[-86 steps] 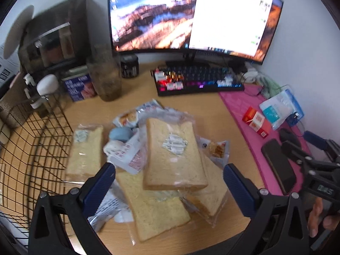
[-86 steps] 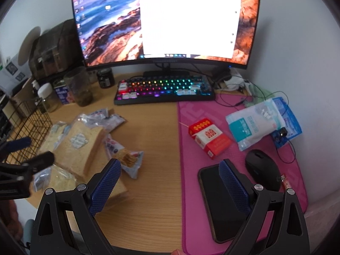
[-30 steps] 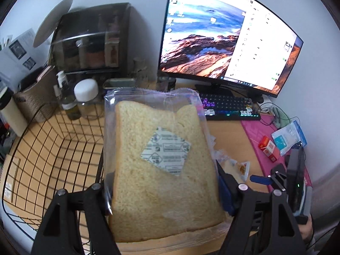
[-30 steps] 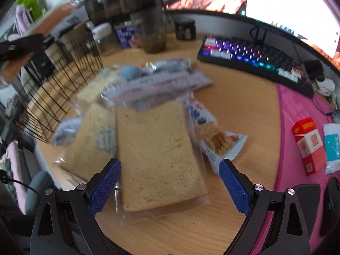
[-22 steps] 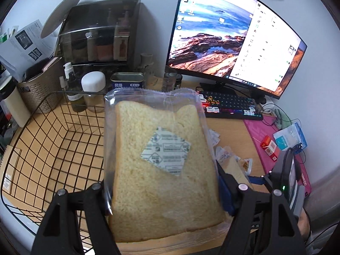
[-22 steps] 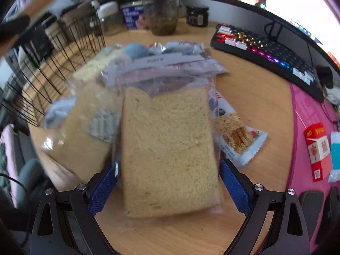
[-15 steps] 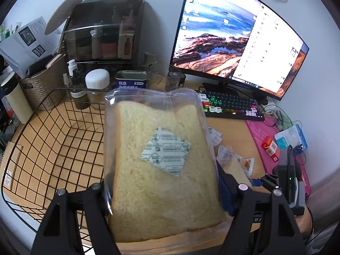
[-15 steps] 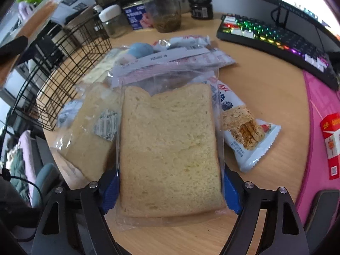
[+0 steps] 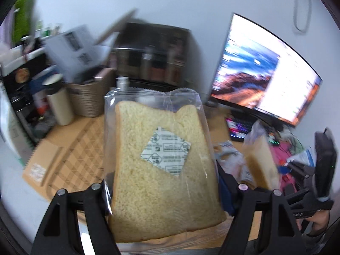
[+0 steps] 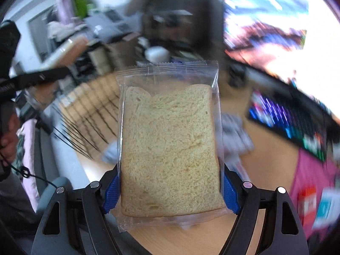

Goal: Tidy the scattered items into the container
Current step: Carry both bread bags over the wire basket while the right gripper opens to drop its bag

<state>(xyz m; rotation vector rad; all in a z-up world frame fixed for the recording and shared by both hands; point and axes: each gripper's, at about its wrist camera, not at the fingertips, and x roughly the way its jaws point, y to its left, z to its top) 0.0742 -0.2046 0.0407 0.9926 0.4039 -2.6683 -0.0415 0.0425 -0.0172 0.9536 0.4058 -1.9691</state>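
Observation:
My left gripper point(image 9: 165, 191) is shut on a bagged bread slice point(image 9: 157, 170) with a white sachet point(image 9: 167, 155), held upright above the blurred wire basket point(image 9: 80, 155). My right gripper point(image 10: 170, 189) is shut on a second bagged bread slice point(image 10: 170, 153), its blue pads point(image 10: 111, 193) pressing on both sides, lifted off the desk. The basket point(image 10: 80, 136) lies to the left of it. Several snack packets point(image 10: 235, 136) remain on the desk behind. In the left wrist view the right gripper's slice point(image 9: 261, 159) shows at the right edge.
A monitor point(image 9: 265, 80) and lit keyboard point(image 10: 297, 123) stand at the back right, with a pink mat point(image 10: 314, 182) and a red box point(image 10: 308, 199). A beige ribbed bin point(image 9: 91, 99) and a tumbler point(image 9: 59, 106) stand behind the basket. A hand point(image 10: 8, 146) shows at the far left.
My right gripper closed on the bread slice lying on the desk and lifted it clear. My left gripper carried its slice further left, over the basket.

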